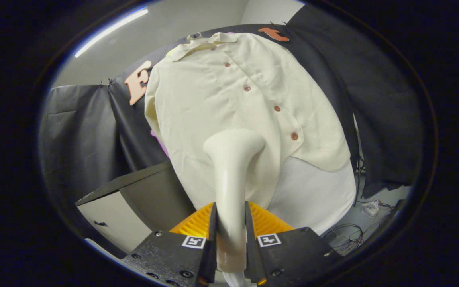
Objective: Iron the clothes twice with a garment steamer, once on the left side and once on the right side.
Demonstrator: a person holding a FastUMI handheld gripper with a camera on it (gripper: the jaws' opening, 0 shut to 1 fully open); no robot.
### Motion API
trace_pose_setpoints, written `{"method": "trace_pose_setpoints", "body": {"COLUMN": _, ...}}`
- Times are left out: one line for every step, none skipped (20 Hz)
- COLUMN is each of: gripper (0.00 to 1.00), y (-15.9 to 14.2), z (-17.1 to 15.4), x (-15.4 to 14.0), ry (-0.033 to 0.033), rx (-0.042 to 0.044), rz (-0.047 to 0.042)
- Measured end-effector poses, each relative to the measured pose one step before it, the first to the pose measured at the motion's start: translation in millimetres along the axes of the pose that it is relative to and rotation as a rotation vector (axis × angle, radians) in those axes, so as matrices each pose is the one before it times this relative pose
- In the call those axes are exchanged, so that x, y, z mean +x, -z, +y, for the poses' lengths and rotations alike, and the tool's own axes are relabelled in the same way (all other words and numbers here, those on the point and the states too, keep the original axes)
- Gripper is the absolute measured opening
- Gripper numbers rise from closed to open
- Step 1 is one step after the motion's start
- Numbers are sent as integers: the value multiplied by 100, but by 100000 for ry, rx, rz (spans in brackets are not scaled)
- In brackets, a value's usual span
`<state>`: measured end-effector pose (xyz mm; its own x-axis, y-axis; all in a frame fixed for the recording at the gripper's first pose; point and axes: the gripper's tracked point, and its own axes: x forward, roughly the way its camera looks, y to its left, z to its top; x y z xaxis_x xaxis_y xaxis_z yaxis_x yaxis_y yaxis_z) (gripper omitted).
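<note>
Cream plastic, glossy and rigid by the look: judged the garment steamer light enough for 1 gripper but slippery along its smooth neck, so best taken low on that neck, well back from the flared head. Was pinched just there by the gripper, both fingers pressed against the neck's 2 sides, no gap seen between pad and plastic.

Pointed forward and up at the button-front shirt, with the flared head over the shirt's lower front, left of the button row and about level with the lowest visible button. Looked to sit at or very near the cloth; could not tell true contact.

Judged the shirt soft, thin and light, likely to swing or bunch under a hard push, so called for a gentle, flat pass, not a jab. Hung upright over a white board, whose bare part showed below the shirt's hem on the right.

Stood below and left of the shirt: a dark-topped cabinet. Lay below and right of the shirt: loose cables on the floor.
</note>
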<state>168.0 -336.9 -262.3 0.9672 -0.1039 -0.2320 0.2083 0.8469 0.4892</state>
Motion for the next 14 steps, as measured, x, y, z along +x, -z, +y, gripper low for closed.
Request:
{"method": "trace_pose_setpoints", "body": {"gripper": 32, "y": 750, "z": -384, "x": -16, "ry": 165, "rx": 652, "rz": 998}}
{"method": "trace_pose_setpoints", "body": {"gripper": 33, "y": 713, "z": -385, "x": -190, "ry": 174, "rx": 491, "rz": 780}}
{"method": "trace_pose_setpoints", "body": {"gripper": 33, "y": 691, "z": -373, "x": -73, "ry": 186, "rx": 746, "rz": 1114}}
{"method": "trace_pose_setpoints", "body": {"gripper": 33, "y": 673, "z": -331, "x": -263, "ry": 223, "rx": 930, "rz": 985}}
{"method": "trace_pose_setpoints", "body": {"gripper": 33, "y": 785, "z": -410, "x": -286, "ry": 260, "rx": 915, "rz": 1078}}
{"method": "trace_pose_setpoints", "body": {"gripper": 33, "y": 395, "z": -404, "x": -134, "ry": 221, "rx": 449, "rz": 566}}
{"method": "trace_pose_setpoints", "body": {"gripper": 33, "y": 421, "z": -397, "x": -61, "ry": 236, "rx": 432, "rz": 908}}
{"method": "trace_pose_setpoints", "body": {"gripper": 33, "y": 585, "z": -406, "x": -209, "ry": 378, "rx": 514, "rz": 865}}
{"method": "trace_pose_setpoints", "body": {"gripper": 33, "y": 410, "z": -272, "x": -37, "ry": 325, "rx": 516, "rz": 440}}
{"method": "trace_pose_setpoints", "body": {"gripper": 33, "y": 266, "z": -346, "x": -62, "ry": 177, "rx": 771, "rz": 232}}
{"method": "trace_pose_setpoints", "body": {"gripper": 33, "y": 363, "z": -331, "x": -304, "ry": 35, "rx": 1106, "rz": 616}}
{"method": "trace_pose_setpoints", "body": {"gripper": 33, "y": 87, "z": -110, "x": -254, "ry": -88, "rx": 979, "rz": 288}}
{"method": "trace_pose_setpoints", "body": {"gripper": 33, "y": -86, "z": -83, "x": -233, "ry": -187, "rx": 371, "rz": -139}}
{"method": "trace_pose_setpoints", "body": {"gripper": 33, "y": -269, "z": -105, "x": -404, "ry": -6, "rx": 375, "rz": -516}}
